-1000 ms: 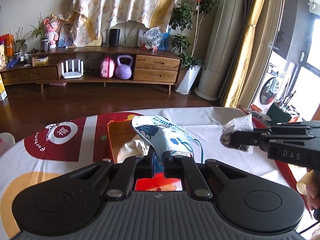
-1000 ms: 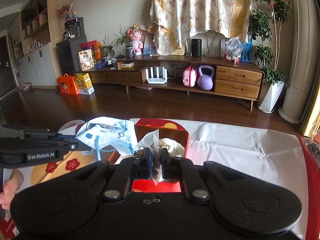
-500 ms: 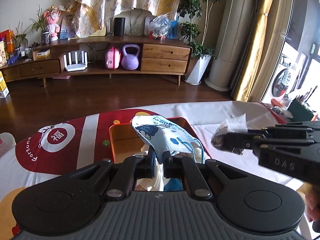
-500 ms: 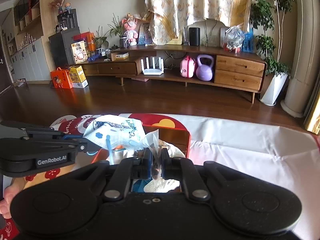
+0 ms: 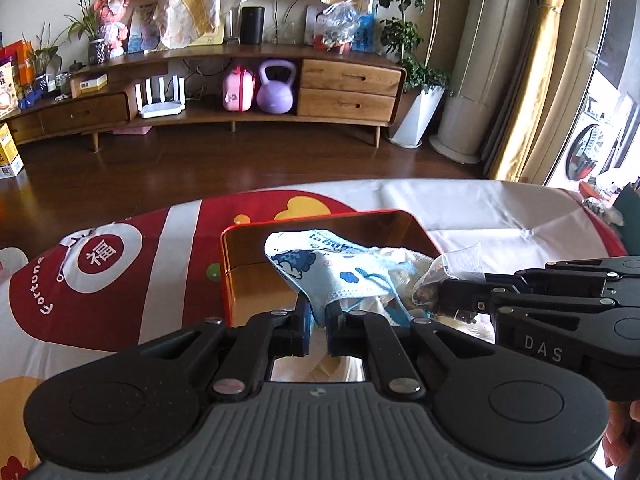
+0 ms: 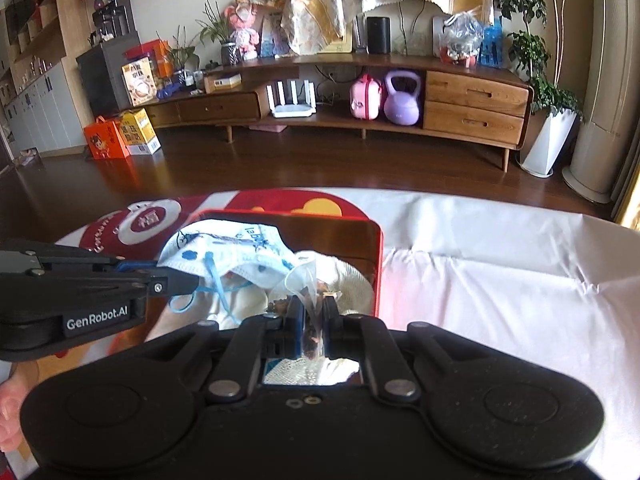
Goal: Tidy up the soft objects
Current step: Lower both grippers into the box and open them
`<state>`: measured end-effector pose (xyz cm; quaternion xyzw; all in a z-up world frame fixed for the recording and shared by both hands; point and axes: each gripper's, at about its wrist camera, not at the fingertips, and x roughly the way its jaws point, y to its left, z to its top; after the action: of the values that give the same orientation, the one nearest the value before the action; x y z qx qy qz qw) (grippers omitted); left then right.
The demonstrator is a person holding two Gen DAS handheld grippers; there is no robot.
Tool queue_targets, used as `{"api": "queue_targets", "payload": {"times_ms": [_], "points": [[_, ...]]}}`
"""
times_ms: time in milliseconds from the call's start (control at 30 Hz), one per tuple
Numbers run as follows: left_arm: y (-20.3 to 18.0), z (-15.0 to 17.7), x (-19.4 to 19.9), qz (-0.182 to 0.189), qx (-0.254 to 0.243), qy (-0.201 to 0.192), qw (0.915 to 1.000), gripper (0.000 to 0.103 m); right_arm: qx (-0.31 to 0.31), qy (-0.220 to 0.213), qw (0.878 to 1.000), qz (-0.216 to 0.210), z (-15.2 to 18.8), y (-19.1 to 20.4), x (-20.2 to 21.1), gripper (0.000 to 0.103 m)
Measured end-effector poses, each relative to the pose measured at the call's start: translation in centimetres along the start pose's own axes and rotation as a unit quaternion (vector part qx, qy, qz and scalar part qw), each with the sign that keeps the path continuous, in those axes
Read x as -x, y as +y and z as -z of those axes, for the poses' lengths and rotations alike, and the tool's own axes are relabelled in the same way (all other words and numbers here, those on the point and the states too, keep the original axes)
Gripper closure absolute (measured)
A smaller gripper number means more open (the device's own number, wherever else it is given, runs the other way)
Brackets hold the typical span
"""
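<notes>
Left tool (image 5: pixel 317 330): jaws clamped on a fold of a child's face mask (image 5: pixel 328 272), white with blue cartoon print and blue ear loops. The mask hangs over the open orange box (image 5: pixel 248 268), partly below its rim.

Right tool (image 6: pixel 312 320): jaws clamped on the neck of a small clear plastic bag (image 6: pixel 304 284) with dark brown contents. The bag is held just above the white cloth, inside the box outline.

Orange box, glossy walls, stands on the worktop (image 6: pixel 500 280). Contents seen: a cream-white cloth (image 6: pixel 348 280), bunched, lying at the bottom. Whether anything else lies beneath cannot be told.

Worktop cover: white sheet to the right, red-and-white printed cloth (image 5: pixel 104 264) to the left.

Beyond, across a dark wood floor: a long wooden sideboard (image 5: pixel 348 80) bearing a white router (image 5: pixel 162 98), a pink case (image 5: pixel 239 88) and a purple kettlebell (image 5: pixel 277 88); a potted plant (image 5: pixel 416 80) beside it; draped patterned fabric on the wall.

Task status, judged: one soft item already boxed; mask and bag both over the box and not yet let go. Remaining: lower them in and release.

Change against the frames of a second before: both tools have come forward and down, so the box, then seen mostly ahead of the mask and bag, now sits under them; grips unchanged.
</notes>
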<state>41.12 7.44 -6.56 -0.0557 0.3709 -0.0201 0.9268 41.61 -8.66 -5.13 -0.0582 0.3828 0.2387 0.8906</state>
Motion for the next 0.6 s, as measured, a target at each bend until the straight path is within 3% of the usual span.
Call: {"api": "queue_targets", "payload": {"times_ms": [433, 600], "points": [[0.2, 0.9, -2.9, -0.006, -0.009, 0.035, 0.9993, 0.096, 0.011, 0.031, 0.999, 0.008, 1.5, 1.0, -2.7, 0.094], [0.6, 1.1, -3.1, -0.008, -0.005, 0.043, 0.9990, 0.096, 0.012, 0.047, 0.999, 0.005, 1.6, 1.1, -3.0, 0.087]]}}
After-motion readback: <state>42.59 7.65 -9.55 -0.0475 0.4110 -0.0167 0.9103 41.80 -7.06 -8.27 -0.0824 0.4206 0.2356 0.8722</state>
